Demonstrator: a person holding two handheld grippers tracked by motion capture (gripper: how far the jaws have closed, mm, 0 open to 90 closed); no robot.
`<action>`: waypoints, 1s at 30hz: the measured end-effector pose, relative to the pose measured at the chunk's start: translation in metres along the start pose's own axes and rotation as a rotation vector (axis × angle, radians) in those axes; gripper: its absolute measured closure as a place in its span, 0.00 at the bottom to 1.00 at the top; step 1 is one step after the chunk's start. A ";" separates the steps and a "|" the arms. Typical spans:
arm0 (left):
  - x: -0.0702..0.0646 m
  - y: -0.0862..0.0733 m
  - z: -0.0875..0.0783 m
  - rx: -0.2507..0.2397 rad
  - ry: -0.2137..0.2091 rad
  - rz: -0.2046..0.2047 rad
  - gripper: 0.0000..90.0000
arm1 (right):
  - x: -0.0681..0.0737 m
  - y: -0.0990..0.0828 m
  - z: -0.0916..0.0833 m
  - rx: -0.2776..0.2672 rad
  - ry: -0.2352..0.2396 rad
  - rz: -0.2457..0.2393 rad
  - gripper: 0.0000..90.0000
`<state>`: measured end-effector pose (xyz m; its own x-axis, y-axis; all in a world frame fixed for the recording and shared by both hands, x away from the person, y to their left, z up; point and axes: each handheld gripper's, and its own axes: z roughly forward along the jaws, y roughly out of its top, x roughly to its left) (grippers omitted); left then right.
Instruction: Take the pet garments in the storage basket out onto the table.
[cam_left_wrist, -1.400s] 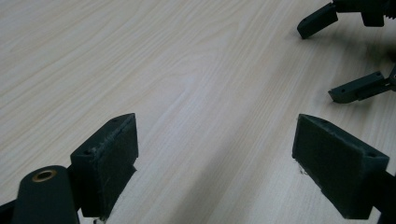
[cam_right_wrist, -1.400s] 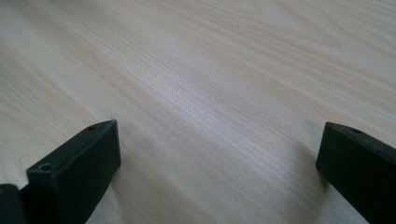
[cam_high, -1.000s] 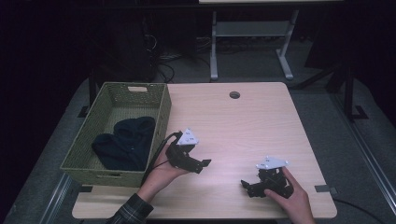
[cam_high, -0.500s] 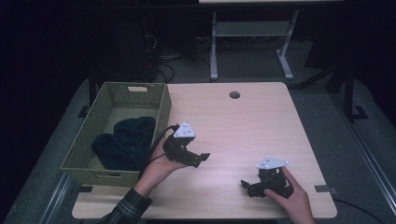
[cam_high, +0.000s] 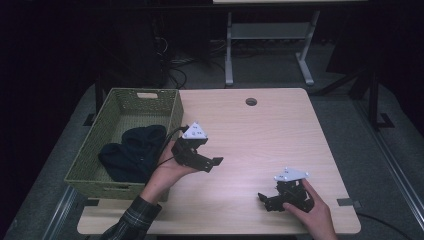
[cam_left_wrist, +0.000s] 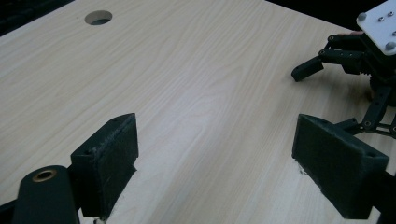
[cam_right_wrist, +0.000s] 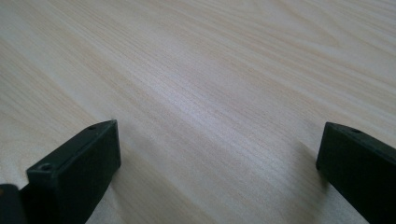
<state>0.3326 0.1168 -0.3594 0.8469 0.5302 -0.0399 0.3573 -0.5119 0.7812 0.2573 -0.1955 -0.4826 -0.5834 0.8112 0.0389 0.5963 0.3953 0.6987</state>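
Note:
My left gripper is held in a hand just right of the basket, a little above the wooden table, its jaws pointing right. In the left gripper view the left gripper is open, with only bare wood between its pads. My right gripper rests low near the table's front right, jaws pointing left. The right gripper is open in its own view over bare wood. From the left gripper view, the right gripper also appears at the top right.
A green woven basket stands at the table's left edge with dark cloth in it. A round cable hole lies near the table's far edge. A metal stand is on the floor beyond the table.
My left gripper has risen and drifted slightly away from the person, staying beside the basket. The right gripper has not moved.

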 end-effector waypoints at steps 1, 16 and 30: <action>0.001 0.001 -0.001 0.001 0.000 0.003 0.16 | 0.000 0.000 0.000 -0.001 0.000 0.000 0.00; 0.019 0.008 -0.019 -0.012 0.029 -0.007 0.16 | 0.000 0.000 0.000 0.001 0.000 0.000 0.00; 0.039 -0.003 -0.036 -0.019 0.077 -0.029 0.16 | 0.000 0.000 0.000 0.001 0.000 -0.001 0.00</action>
<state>0.3507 0.1636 -0.3407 0.8031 0.5956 -0.0153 0.3734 -0.4831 0.7919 0.2574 -0.1956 -0.4825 -0.5839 0.8109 0.0377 0.5959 0.3966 0.6982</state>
